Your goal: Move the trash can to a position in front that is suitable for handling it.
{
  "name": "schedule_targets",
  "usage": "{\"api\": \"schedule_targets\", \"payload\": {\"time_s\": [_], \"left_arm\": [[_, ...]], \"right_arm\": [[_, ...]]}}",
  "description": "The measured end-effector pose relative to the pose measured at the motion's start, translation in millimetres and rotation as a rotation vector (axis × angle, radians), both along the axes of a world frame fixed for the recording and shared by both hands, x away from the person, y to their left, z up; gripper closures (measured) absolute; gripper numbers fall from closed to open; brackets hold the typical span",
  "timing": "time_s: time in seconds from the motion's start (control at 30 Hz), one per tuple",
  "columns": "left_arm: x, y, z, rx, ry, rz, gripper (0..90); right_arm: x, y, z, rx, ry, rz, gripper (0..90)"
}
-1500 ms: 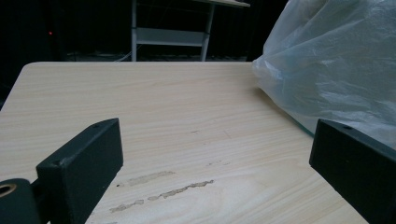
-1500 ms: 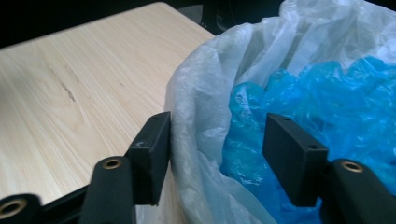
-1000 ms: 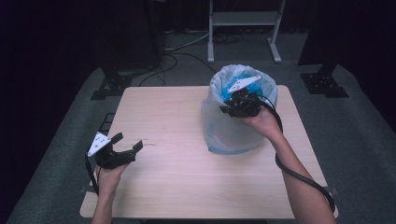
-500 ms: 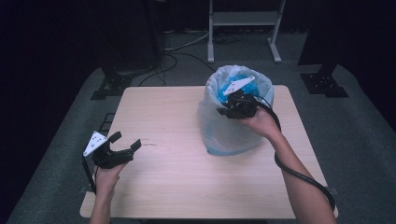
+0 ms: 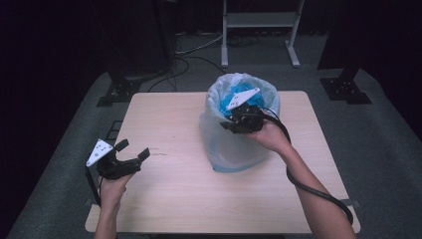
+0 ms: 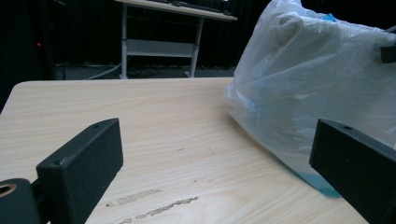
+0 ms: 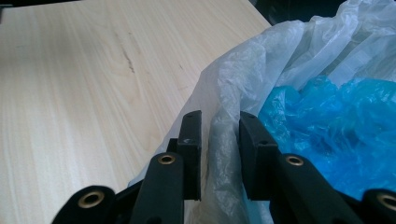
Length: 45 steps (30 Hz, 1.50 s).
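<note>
At the worktop's (image 5: 169,199) far right stands the white plastic bag (image 5: 234,149); the right gripper (image 7: 218,140) is clamped on its near rim, while the left gripper (image 5: 132,149), jaws wide apart, waits well left of it.

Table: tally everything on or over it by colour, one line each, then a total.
Clear white plastic bag: 1
Blue plastic inside it: 1
Black grippers, left gripper and right gripper: 2
Total: 4
</note>
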State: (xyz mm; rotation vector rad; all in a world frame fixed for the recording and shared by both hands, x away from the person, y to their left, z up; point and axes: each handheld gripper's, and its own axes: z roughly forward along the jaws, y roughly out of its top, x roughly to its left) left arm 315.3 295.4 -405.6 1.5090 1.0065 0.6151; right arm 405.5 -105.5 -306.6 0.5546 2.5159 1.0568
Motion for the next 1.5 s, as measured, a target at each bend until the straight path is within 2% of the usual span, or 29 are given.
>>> {"api": "schedule_targets", "payload": {"time_s": [0.23,0.4,0.57,0.73,0.97,1.3,1.5], "left_arm": [[-3.9,-3.5,10.6,-0.023,-0.027,-0.026,1.5],[-6.5,-6.1,16.7,-0.015,-0.029,-0.045,1.5],[-8.1,-8.0,20.2,-0.011,-0.02,-0.047,1.5],[-8.6,-9.9,22.2,-0.029,0.004,-0.05,1.5],[-17.3,-15.9,36.7,-0.023,-0.03,-0.075,1.5],[-25.3,-18.1,49.8,-0.005,-0.035,-0.072,1.5],[-29.2,-19.0,54.5,-0.019,-0.056,-0.081,1.5]], "right_arm": [[-11.2,14.2,-1.7,0.014,-0.007,0.058,72.0],[-21.0,25.7,-3.3,0.035,-0.006,0.112,72.0],[-33.7,39.8,-4.2,0.047,-0.013,0.175,71.9],[-45.2,50.4,-5.2,0.059,-0.02,0.224,71.9],[-66.6,67.9,-6.9,0.067,-0.035,0.305,71.9],[-85.9,88.8,-7.7,0.064,-0.06,0.382,71.2],[-96.8,95.9,-7.9,0.07,-0.049,0.434,71.6]]}}
